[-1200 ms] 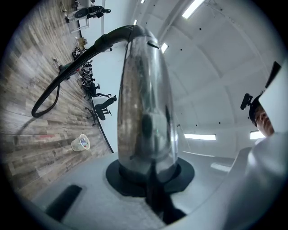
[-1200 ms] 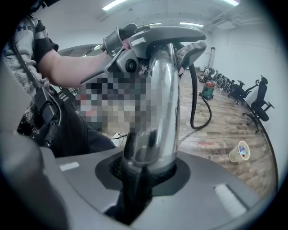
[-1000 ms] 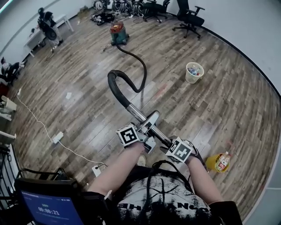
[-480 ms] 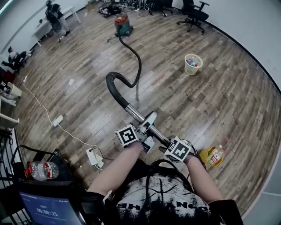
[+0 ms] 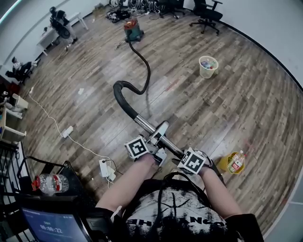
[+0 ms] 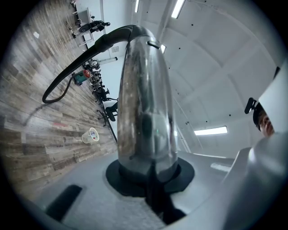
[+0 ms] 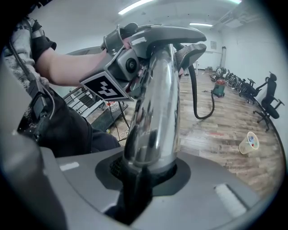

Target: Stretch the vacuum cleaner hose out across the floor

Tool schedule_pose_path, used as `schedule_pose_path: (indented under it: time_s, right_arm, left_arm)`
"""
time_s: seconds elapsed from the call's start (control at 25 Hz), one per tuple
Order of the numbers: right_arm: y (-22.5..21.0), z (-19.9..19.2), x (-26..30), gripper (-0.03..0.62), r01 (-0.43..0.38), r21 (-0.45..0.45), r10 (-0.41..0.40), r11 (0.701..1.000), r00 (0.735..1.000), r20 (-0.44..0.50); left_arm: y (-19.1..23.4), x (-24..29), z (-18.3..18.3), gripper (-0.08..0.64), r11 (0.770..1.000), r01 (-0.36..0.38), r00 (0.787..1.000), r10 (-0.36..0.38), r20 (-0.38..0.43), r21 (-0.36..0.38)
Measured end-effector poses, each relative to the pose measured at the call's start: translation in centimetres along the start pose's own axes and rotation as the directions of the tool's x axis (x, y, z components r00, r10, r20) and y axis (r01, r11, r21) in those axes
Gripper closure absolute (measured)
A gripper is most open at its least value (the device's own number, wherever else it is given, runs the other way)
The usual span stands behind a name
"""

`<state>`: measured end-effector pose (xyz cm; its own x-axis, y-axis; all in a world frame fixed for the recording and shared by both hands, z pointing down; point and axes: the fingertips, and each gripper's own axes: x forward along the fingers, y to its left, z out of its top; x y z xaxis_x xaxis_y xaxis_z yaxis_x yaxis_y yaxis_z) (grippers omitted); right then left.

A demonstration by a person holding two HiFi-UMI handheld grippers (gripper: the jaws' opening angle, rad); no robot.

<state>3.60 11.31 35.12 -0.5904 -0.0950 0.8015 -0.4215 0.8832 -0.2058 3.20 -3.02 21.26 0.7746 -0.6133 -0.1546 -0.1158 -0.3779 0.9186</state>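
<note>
The green vacuum cleaner (image 5: 133,29) stands far off on the wood floor. Its black hose (image 5: 144,66) runs toward me in one gentle curve, then hooks into a chrome wand (image 5: 146,125). Both grippers are shut on that wand: my left gripper (image 5: 158,142) higher up, my right gripper (image 5: 178,154) at the lower end near my body. In the left gripper view the wand (image 6: 146,103) rises from between the jaws of the left gripper (image 6: 148,177), and the hose (image 6: 67,81) trails away to the cleaner (image 6: 80,76). The right gripper (image 7: 141,173) clamps the wand (image 7: 155,117) below the left gripper's marker cube (image 7: 105,87).
A waste bin (image 5: 209,66) stands right of the hose. A yellow holder with a bottle (image 5: 235,162) sits at my right. A white cable and power strips (image 5: 67,131) lie on the left, beside a cart with a water bottle (image 5: 47,183). Office chairs (image 5: 208,14) and a desk line the far wall.
Both grippers and the wand have drawn back from the vacuum cleaner. The hose's S-bend has opened into a longer, flatter curve. The cart and water bottle have come into view.
</note>
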Motion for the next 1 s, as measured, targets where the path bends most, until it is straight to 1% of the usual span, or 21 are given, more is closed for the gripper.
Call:
schedule_pose_path:
  time_s: [0.08, 0.16, 0.24, 0.44, 0.52, 0.6, 0.72, 0.76, 0.84, 0.88, 0.92, 1.0]
  right_arm:
    - [0.7, -0.2, 0.2, 0.495, 0.013, 0.002, -0.013, 1.000, 1.000, -0.001]
    - [1.9, -0.4, 0.5, 0.495, 0.021, 0.012, -0.021, 1.000, 1.000, -0.005]
    - [3.3, -0.3, 1.0, 0.495, 0.028, 0.019, -0.027, 0.999, 1.000, -0.012]
    - [6.5, -1.1, 2.9, 0.496, 0.046, 0.049, -0.044, 0.998, 0.998, -0.040]
    - [8.3, -1.2, 3.3, 0.497, 0.066, 0.062, -0.063, 0.996, 0.997, -0.049]
    - [10.7, -1.2, 3.3, 0.499, 0.114, 0.072, -0.110, 0.991, 0.992, -0.058]
    - [13.0, -2.1, 3.4, 0.499, 0.214, 0.081, -0.206, 0.973, 0.974, -0.095]
    - [13.4, -2.5, 3.4, 0.499, 0.240, 0.079, -0.231, 0.968, 0.967, -0.107]
    - [14.9, -3.8, 3.3, 0.499, 0.260, 0.088, -0.248, 0.961, 0.960, -0.129]
    - [15.6, -4.5, 3.1, 0.502, 0.263, 0.092, -0.250, 0.960, 0.959, -0.136]
    - [16.0, -4.9, 2.9, 0.502, 0.266, 0.091, -0.252, 0.960, 0.958, -0.138]
    - [16.4, -5.2, 2.3, 0.502, 0.269, 0.078, -0.257, 0.960, 0.957, -0.133]
  left_arm:
    - [0.2, -0.9, -0.6, 0.511, 0.999, -0.018, 1.000, 0.018, -0.002, -0.028]
    - [0.2, -2.0, -1.0, 0.511, 0.999, -0.027, 1.000, 0.026, -0.015, -0.024]
    - [0.0, -3.4, -1.4, 0.511, 0.999, -0.028, 0.999, 0.027, -0.021, -0.037]
    - [0.6, -6.7, -2.6, 0.511, 0.997, -0.003, 0.999, 0.001, -0.032, -0.072]
    - [0.0, -8.4, -3.2, 0.511, 0.996, 0.012, 0.999, -0.015, -0.037, -0.093]
    - [-1.0, -10.7, -4.1, 0.511, 0.993, 0.028, 0.999, -0.033, -0.042, -0.111]
    - [-2.3, -13.1, -5.4, 0.511, 0.990, 0.056, 0.997, -0.062, -0.048, -0.131]
    - [-2.8, -13.4, -5.9, 0.511, 0.985, 0.070, 0.996, -0.078, -0.043, -0.156]
    - [-3.5, -14.2, -7.5, 0.511, 0.976, 0.085, 0.995, -0.094, -0.038, -0.203]
    - [-3.5, -14.7, -8.2, 0.511, 0.977, 0.078, 0.995, -0.088, -0.042, -0.198]
    - [-3.3, -15.1, -8.6, 0.511, 0.984, 0.059, 0.996, -0.068, -0.050, -0.169]
    - [-2.9, -15.7, -8.8, 0.511, 0.998, 0.011, 0.998, -0.015, -0.064, -0.063]
